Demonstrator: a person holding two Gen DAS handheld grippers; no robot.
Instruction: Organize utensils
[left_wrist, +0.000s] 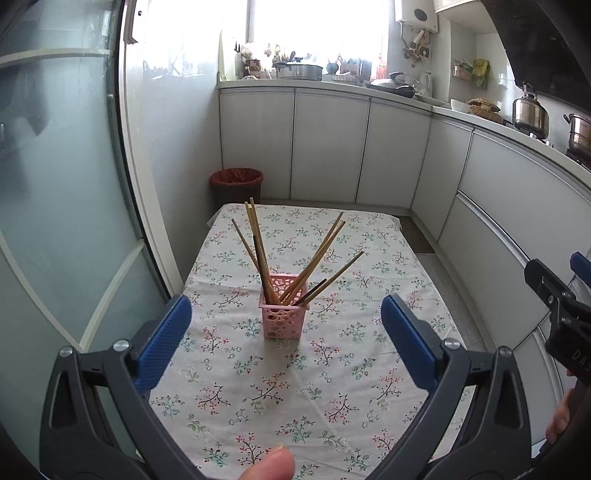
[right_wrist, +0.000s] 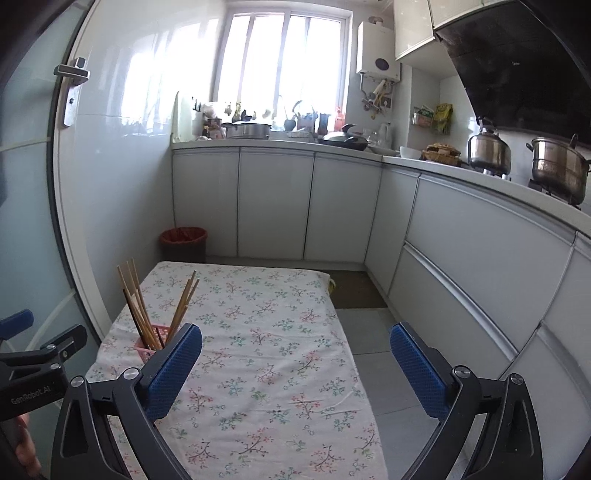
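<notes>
- At my far left a frosted glass door (left_wrist: 55, 206) with a pale frame rises just beside the left edge of the table.
- My left gripper (left_wrist: 286, 341) hangs above the near half of the table, its two blue pads spread wide apart with nothing between them.
- A table (left_wrist: 369, 369) covered in a white floral cloth stretches away from me; its far edge stops short of the white cabinets (left_wrist: 328, 147), with a strip of floor between.
- A pink perforated holder (left_wrist: 282, 317) stands upright near the middle of the cloth, seen between my left gripper's pads and beyond them, not touching either.
- Wooden chopsticks (left_wrist: 258, 243) stand in the holder and fan outward, some leaning left, others leaning right past its rim.
- A bin with a red liner (left_wrist: 237, 184) sits on the floor beyond the table's far left corner, against the cabinets.
- My right gripper (right_wrist: 295, 363) hangs over the table's right side, its blue pads likewise wide apart and holding nothing; the holder lies to its left, partly hidden behind the left pad.
- Right of the table's edge, grey floor tiles (right_wrist: 384, 376) form an open aisle up to the curved cabinet fronts.
- On the counter at far right stand a steel kettle (right_wrist: 489, 149) and a steel pot (right_wrist: 559, 166).
</notes>
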